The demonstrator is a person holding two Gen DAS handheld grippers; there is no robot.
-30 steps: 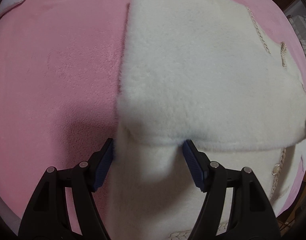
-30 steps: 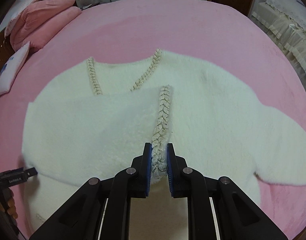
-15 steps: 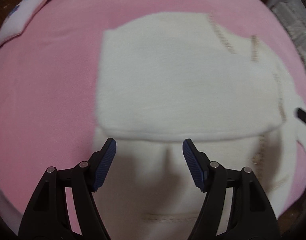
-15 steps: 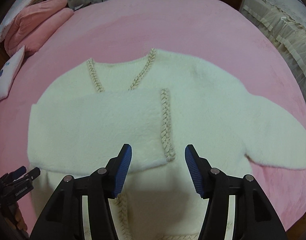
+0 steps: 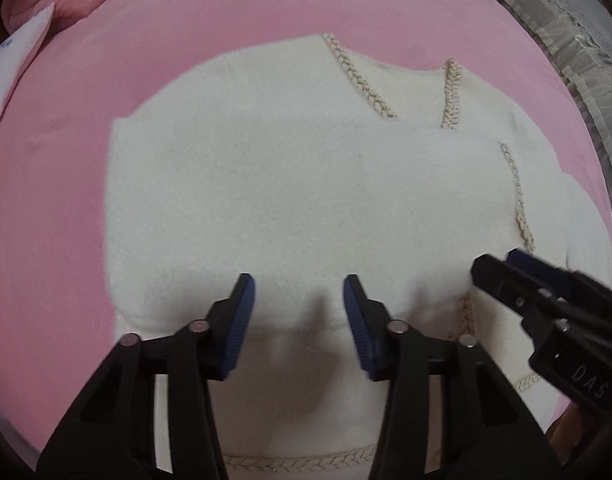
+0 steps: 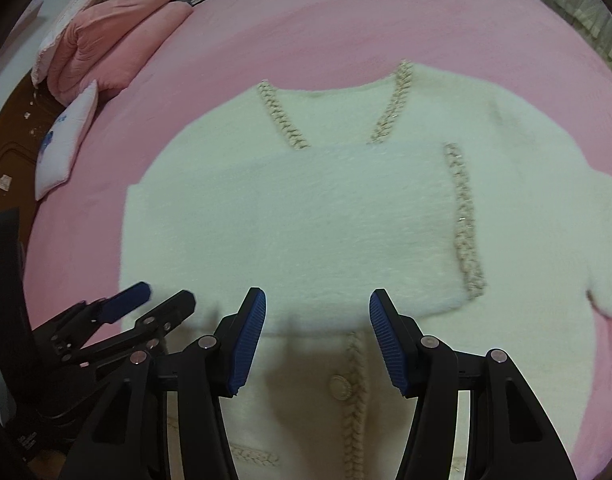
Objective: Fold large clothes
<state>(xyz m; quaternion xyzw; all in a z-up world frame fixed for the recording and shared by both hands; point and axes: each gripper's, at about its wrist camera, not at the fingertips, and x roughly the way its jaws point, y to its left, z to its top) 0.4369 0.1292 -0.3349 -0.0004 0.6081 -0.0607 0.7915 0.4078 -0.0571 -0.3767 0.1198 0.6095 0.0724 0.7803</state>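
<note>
A cream fluffy cardigan (image 5: 306,184) (image 6: 306,220) with braided trim lies flat on the pink bedspread (image 5: 66,200). One sleeve is folded across its chest, and the braided cuff (image 6: 463,220) (image 5: 517,200) lies free on the body. My left gripper (image 5: 297,284) hovers over the sleeve's near edge; its jaws are closing with nothing between them. It also shows at the left of the right wrist view, left gripper (image 6: 146,300). My right gripper (image 6: 317,296) hangs above the button band, jaws closing a little, nothing between them. In the left wrist view the right gripper (image 5: 497,268) sits beside the cuff.
A folded pink quilt (image 6: 114,36) and a white pillow (image 6: 66,144) (image 5: 18,60) lie at the bed's far left, by a dark wooden frame (image 6: 6,148). Lace-covered furniture (image 5: 565,40) stands off the right side. Pink bedspread surrounds the cardigan.
The right gripper let go of the braided cuff, opened and drew back towards the hem. The left gripper rose and pulled back, so more of the cardigan shows, and its jaws narrowed.
</note>
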